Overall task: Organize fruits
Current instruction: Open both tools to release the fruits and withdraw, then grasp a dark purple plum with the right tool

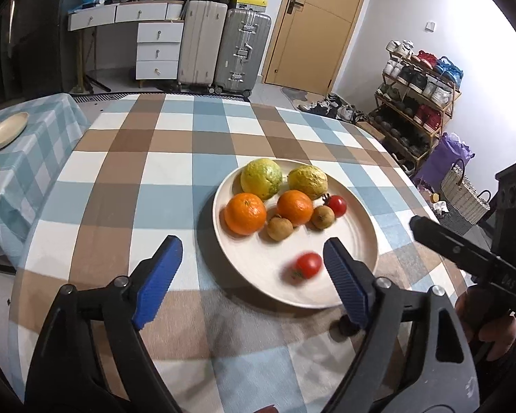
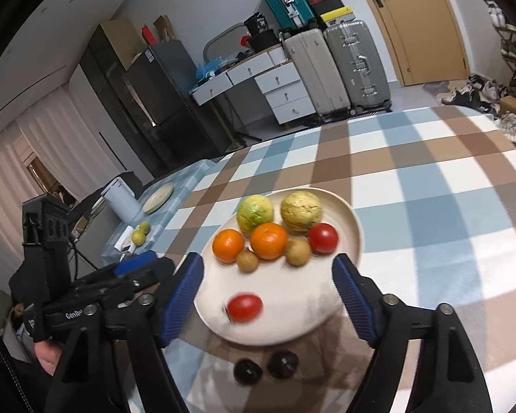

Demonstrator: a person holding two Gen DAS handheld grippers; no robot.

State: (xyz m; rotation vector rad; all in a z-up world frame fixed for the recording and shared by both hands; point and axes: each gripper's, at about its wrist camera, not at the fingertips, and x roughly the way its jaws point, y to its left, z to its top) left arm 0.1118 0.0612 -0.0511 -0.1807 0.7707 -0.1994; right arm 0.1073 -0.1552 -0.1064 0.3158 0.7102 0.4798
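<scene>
- The loose tomato [image 2: 245,307] lies alone on the near part of the plate [image 2: 352,220], apart from the grouped fruit.
- The right tongs [image 2: 268,296] stand spread and empty, with the tomato roughly centred ahead of them.
- The left tongs [image 1: 251,275] are also spread and empty; the tomato sits beside their right finger, off-centre.
- Judged nearer: the right.

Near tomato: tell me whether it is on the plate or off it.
On the plate. The near tomato lies loose on the plate, apart from the other fruit, touched by no gripper.
</scene>
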